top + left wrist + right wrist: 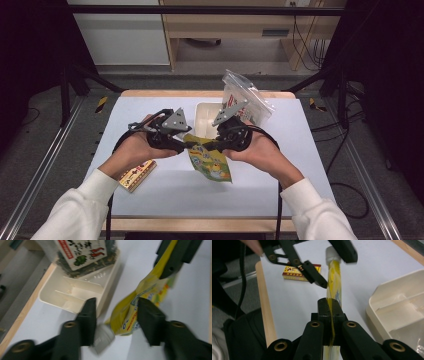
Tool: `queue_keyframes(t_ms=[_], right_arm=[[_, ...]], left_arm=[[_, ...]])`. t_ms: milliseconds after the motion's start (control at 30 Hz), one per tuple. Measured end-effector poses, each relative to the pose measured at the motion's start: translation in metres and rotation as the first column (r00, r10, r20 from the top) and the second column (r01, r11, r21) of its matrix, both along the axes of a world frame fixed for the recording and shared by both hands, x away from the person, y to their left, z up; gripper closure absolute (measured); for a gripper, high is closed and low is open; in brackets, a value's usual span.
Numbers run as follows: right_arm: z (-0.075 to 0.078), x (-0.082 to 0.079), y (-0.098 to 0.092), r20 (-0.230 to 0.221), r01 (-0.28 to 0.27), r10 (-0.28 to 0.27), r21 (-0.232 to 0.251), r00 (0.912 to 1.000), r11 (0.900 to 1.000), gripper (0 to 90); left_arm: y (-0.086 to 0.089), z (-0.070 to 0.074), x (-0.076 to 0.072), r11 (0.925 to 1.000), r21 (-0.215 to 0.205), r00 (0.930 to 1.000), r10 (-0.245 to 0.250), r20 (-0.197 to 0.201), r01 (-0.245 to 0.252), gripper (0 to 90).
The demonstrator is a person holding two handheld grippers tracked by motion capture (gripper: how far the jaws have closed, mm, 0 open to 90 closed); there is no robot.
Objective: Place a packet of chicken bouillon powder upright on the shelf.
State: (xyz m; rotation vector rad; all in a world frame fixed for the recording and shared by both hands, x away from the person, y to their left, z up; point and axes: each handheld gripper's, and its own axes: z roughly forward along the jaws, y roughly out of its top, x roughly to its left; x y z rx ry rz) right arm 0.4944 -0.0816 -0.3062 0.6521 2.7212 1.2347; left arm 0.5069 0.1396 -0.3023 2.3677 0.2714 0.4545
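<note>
Pouch [212,161]: yellow spouted pack, held above the tabletop [165,195], not yet placed in the tray [206,114].
Right gripper [330,305]: fingers pinched on the pouch.
Left gripper [116,315]: fingers spread around the grey cap [103,338], not gripping it.

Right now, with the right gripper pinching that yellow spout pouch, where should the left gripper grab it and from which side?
Take the pouch just below its grey cap, at the stiff spout neck. The right gripper already clamps the flat body edge-on, so the pouch hangs stretched between the two. The left gripper has its jaws open astride that end; probably close across the flat faces, coming from the cap end.
</note>
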Motion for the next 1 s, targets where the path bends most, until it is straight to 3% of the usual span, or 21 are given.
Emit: queue_keyframes(t_ms=[33, 67, 100, 133, 267, 300, 333, 367, 400, 433, 467, 500, 567, 600, 633, 733, 800, 833, 900, 967, 1000], right_arm=[[0.000, 0.000, 0.000, 0.000, 0.000, 0.000, 0.000, 1.0000, 1.000, 90.0], [-0.002, 0.001, -0.006, -0.021, 0.026, -0.025, 0.029, 0.9995, 0.999, 90.0], [-0.003, 0.002, -0.011, -0.035, 0.044, -0.043, 0.040, 0.9985, 0.998, 90.0], [-0.003, 0.002, -0.011, -0.035, 0.044, -0.043, 0.040, 0.9985, 0.998, 90.0], [-0.007, 0.001, -0.028, -0.077, 0.102, -0.093, 0.123, 0.9927, 0.987, 90.0], [-0.005, -0.001, -0.036, -0.085, 0.139, -0.125, 0.174, 0.9885, 0.975, 90.0], [-0.005, -0.001, -0.036, -0.085, 0.139, -0.125, 0.174, 0.9885, 0.975, 90.0], [-0.002, -0.004, -0.043, -0.086, 0.169, -0.153, 0.220, 0.9844, 0.961, 90.0], [0.000, -0.005, -0.045, -0.086, 0.181, -0.165, 0.235, 0.9825, 0.955, 90.0], [0.002, -0.006, -0.047, -0.081, 0.194, -0.179, 0.256, 0.9805, 0.947, 90.0], [0.002, -0.006, -0.047, -0.081, 0.194, -0.179, 0.256, 0.9805, 0.947, 90.0], [0.005, -0.006, -0.050, -0.077, 0.207, -0.193, 0.275, 0.9783, 0.939, 90.0], [0.014, -0.005, -0.056, -0.073, 0.246, -0.235, 0.332, 0.9692, 0.911, 90.0], [0.014, -0.005, -0.056, -0.073, 0.246, -0.235, 0.332, 0.9692, 0.911, 90.0], [0.020, -0.002, -0.059, -0.076, 0.266, -0.256, 0.358, 0.9636, 0.895, 90.0], [0.027, 0.002, -0.061, -0.074, 0.283, -0.276, 0.374, 0.9583, 0.883, 90.0], [0.031, 0.005, -0.061, -0.070, 0.292, -0.288, 0.377, 0.9551, 0.879, 90.0], [0.031, 0.005, -0.061, -0.070, 0.292, -0.288, 0.377, 0.9551, 0.879, 90.0], [0.036, 0.010, -0.060, -0.062, 0.305, -0.306, 0.384, 0.9501, 0.872, 90.0], [0.038, 0.012, -0.060, -0.059, 0.312, -0.314, 0.385, 0.9477, 0.869, 90.0], [0.041, 0.015, -0.059, -0.056, 0.321, -0.326, 0.389, 0.9438, 0.863, 90.0]], left_arm=[[0.000, 0.000, 0.000, 1.0000, 0.000, 1.0000, 0.000, 0.000, 0.000, 40.2], [0.003, 0.005, -0.002, 0.9984, -0.051, 0.9996, 0.025, 0.016, -0.024, 35.8], [0.004, 0.008, -0.003, 0.9969, -0.071, 0.9991, 0.036, 0.022, -0.035, 32.1], [0.004, 0.008, -0.003, 0.9969, -0.071, 0.9991, 0.036, 0.022, -0.035, 29.6], [0.014, 0.016, -0.010, 0.9904, -0.097, 0.9937, 0.104, 0.042, -0.099, 25.3], [0.022, 0.017, -0.015, 0.9857, -0.095, 0.9883, 0.144, 0.050, -0.139, 22.6], [0.022, 0.017, -0.015, 0.9857, -0.095, 0.9883, 0.144, 0.050, -0.139, 21.5], [0.031, 0.013, -0.021, 0.9793, -0.118, 0.9844, 0.170, 0.044, -0.164, 20.8], [0.031, 0.013, -0.021, 0.9793, -0.118, 0.9844, 0.170, 0.044, -0.164, 20.6], [0.041, 0.007, -0.027, 0.9743, -0.116, 0.9781, 0.200, 0.056, -0.193, 20.1], [0.041, 0.007, -0.027, 0.9743, -0.116, 0.9781, 0.200, 0.056, -0.193, 19.6], [0.047, 0.002, -0.031, 0.9725, -0.103, 0.9744, 0.216, 0.062, -0.209, 19.6], [0.061, -0.010, -0.038, 0.9609, -0.120, 0.9648, 0.257, 0.054, -0.249, 18.8], [0.061, -0.010, -0.038, 0.9609, -0.120, 0.9648, 0.257, 0.054, -0.249, 18.4], [0.070, -0.018, -0.043, 0.9531, -0.138, 0.9601, 0.277, 0.039, -0.269, 17.9], [0.078, -0.027, -0.047, 0.9456, -0.154, 0.9558, 0.293, 0.022, -0.286, 16.8], [0.088, -0.039, -0.053, 0.9331, -0.164, 0.9454, 0.326, 0.008, -0.320, 16.4], [0.088, -0.039, -0.053, 0.9331, -0.164, 0.9454, 0.326, 0.008, -0.320, 16.3], [0.096, -0.053, -0.059, 0.9243, -0.152, 0.9352, 0.354, 0.000, -0.350, 16.1], [0.099, -0.058, -0.061, 0.9224, -0.150, 0.9331, 0.360, -0.002, -0.356, 16.0], [0.104, -0.068, -0.065, 0.9156, -0.154, 0.9273, 0.374, -0.012, -0.371, 16.0]])
